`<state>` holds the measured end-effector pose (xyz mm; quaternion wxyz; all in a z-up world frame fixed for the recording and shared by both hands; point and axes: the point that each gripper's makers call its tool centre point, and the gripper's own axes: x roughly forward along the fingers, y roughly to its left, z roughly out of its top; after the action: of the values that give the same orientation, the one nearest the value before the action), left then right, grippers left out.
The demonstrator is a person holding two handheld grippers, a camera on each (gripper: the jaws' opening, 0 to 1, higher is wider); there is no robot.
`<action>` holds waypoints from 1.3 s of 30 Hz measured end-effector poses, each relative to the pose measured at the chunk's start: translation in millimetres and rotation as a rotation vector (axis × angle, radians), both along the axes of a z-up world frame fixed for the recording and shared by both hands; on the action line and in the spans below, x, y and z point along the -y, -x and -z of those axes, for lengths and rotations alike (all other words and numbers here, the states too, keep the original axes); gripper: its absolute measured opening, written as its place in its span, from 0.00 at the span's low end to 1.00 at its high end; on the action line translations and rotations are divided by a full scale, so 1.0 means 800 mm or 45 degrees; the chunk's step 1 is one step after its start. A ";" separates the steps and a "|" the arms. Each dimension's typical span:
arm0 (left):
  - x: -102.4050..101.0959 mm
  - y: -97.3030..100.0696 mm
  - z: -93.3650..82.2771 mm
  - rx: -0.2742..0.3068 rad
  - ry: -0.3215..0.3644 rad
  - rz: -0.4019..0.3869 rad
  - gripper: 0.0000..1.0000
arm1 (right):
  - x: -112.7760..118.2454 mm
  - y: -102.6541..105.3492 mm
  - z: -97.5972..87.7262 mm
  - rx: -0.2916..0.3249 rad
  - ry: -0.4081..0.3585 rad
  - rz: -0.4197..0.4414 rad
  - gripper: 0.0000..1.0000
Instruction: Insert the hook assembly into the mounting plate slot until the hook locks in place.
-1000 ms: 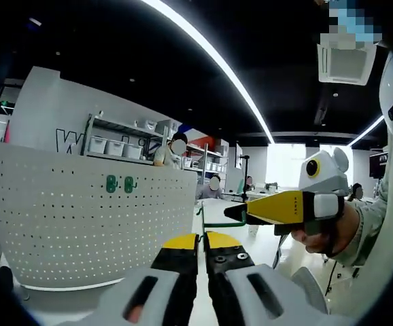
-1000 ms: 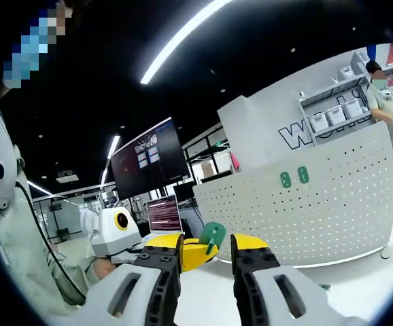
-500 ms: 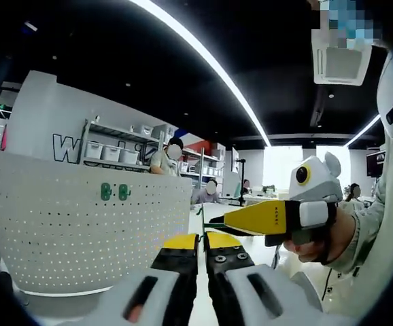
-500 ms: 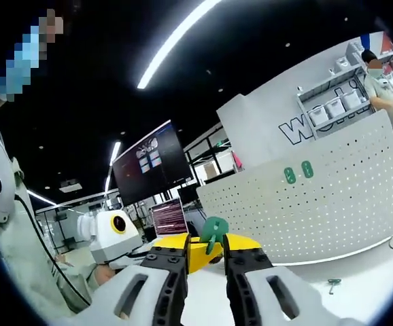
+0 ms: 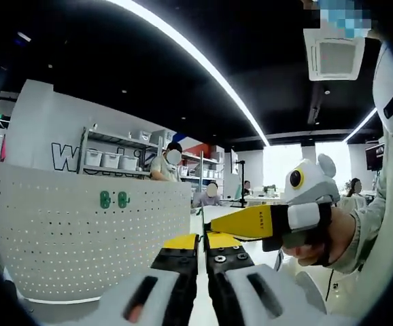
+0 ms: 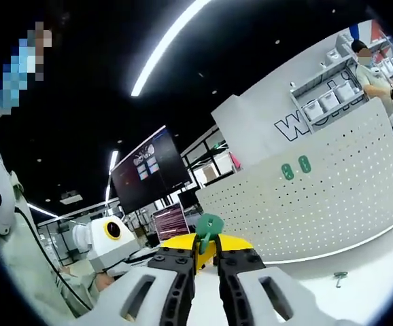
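Left gripper (image 5: 201, 239) rises from the bottom centre of its view, jaws nearly together. Right gripper (image 5: 207, 225) enters from the right, gripped by a hand (image 5: 319, 239), its tip just above the left jaws. In its own view its jaws (image 6: 205, 248) stand close together.

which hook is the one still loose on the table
Start at the white pegboard panel, which carries two green hooks side by side near its top. Drop to the white table in front of its lower right corner. The loose hook lies flat there, alone, small and dark green.
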<state>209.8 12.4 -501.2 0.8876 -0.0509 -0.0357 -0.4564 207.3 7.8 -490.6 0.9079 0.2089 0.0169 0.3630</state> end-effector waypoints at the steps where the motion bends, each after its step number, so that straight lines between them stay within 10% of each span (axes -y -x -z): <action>1: 0.000 0.000 0.000 -0.001 -0.002 -0.002 0.03 | 0.000 0.000 0.000 0.004 0.010 0.004 0.06; 25: 0.002 -0.008 0.011 -0.078 0.011 0.011 0.06 | -0.003 -0.001 0.003 0.082 0.156 0.038 0.01; 39: -0.001 -0.008 0.019 -0.100 -0.033 -0.008 0.25 | -0.003 -0.002 0.000 0.085 0.157 0.024 0.01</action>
<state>216.5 13.0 -516.5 0.8903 -0.0572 0.0048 -0.4517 208.9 10.2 -490.6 0.9225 0.1404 0.0069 0.3595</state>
